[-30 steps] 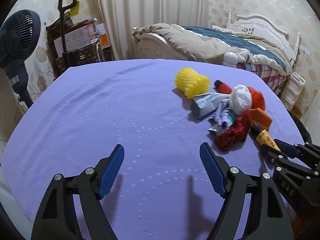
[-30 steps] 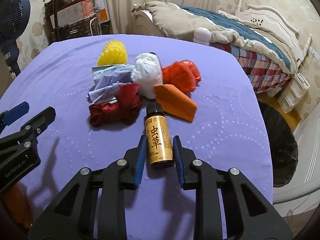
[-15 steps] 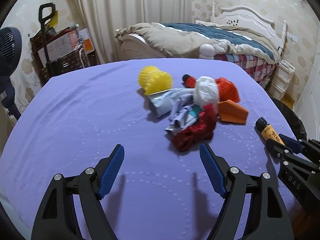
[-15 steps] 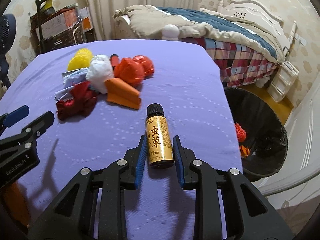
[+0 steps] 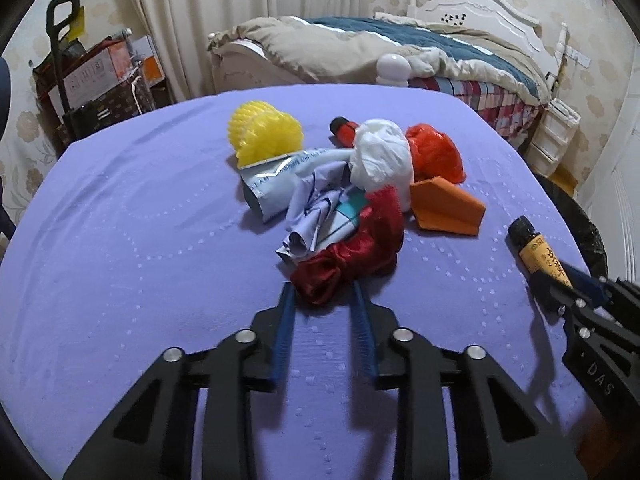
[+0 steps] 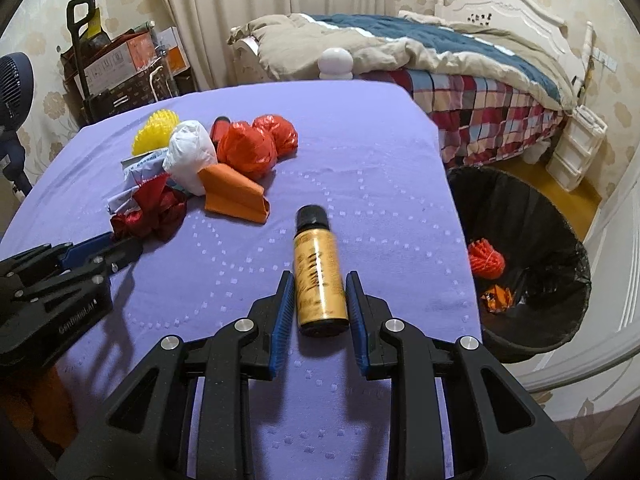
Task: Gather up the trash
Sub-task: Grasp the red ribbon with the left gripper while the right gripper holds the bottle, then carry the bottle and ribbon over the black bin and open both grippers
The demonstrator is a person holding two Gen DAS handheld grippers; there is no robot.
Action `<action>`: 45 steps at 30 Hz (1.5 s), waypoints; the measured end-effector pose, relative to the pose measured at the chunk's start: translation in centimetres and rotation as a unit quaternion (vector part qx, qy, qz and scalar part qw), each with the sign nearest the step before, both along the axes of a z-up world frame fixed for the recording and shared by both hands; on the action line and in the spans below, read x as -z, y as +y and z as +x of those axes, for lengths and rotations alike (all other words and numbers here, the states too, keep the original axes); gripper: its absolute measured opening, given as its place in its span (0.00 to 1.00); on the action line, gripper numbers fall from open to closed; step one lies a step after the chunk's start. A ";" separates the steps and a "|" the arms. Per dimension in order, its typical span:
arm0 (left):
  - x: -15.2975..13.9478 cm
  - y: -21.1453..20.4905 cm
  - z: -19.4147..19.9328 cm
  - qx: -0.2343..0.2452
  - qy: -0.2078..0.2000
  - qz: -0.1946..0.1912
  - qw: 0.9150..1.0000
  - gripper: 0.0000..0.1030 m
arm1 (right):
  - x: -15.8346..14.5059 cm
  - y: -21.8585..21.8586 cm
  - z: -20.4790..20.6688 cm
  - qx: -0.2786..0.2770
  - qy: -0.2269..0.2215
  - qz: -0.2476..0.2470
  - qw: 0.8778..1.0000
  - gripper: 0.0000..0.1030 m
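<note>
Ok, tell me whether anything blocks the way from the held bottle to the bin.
Nothing visible does. The right tongs grip the gold bottle over bare purple cloth; the open black bin stands just past the table's right edge, and the trash pile lies on the other side.

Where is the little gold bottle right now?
The gold bottle is clamped in the right gripper, above the purple table. In the right wrist view the black trash bin is to its right and the trash pile to its left.

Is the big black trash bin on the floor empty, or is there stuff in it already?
Not empty. The black-lined round trash bin beside the purple table already holds a red ridged ball and an orange crumpled wrapper.
</note>
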State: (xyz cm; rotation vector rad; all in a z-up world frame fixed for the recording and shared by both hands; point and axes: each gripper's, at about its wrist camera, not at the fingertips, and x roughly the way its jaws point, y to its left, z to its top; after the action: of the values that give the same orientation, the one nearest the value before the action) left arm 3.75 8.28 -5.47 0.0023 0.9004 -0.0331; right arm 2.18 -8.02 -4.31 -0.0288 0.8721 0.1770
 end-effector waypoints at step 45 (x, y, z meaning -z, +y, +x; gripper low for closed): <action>-0.4 -1.3 -1.7 0.044 -0.020 -0.005 0.999 0.16 | -0.2 0.0 -0.4 0.000 -0.004 -0.002 1.000 0.23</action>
State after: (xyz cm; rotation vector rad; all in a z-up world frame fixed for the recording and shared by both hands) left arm 2.06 7.02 -5.07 0.0329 0.8596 -0.1199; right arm 1.78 -8.07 -4.16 -0.0337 0.8636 0.1754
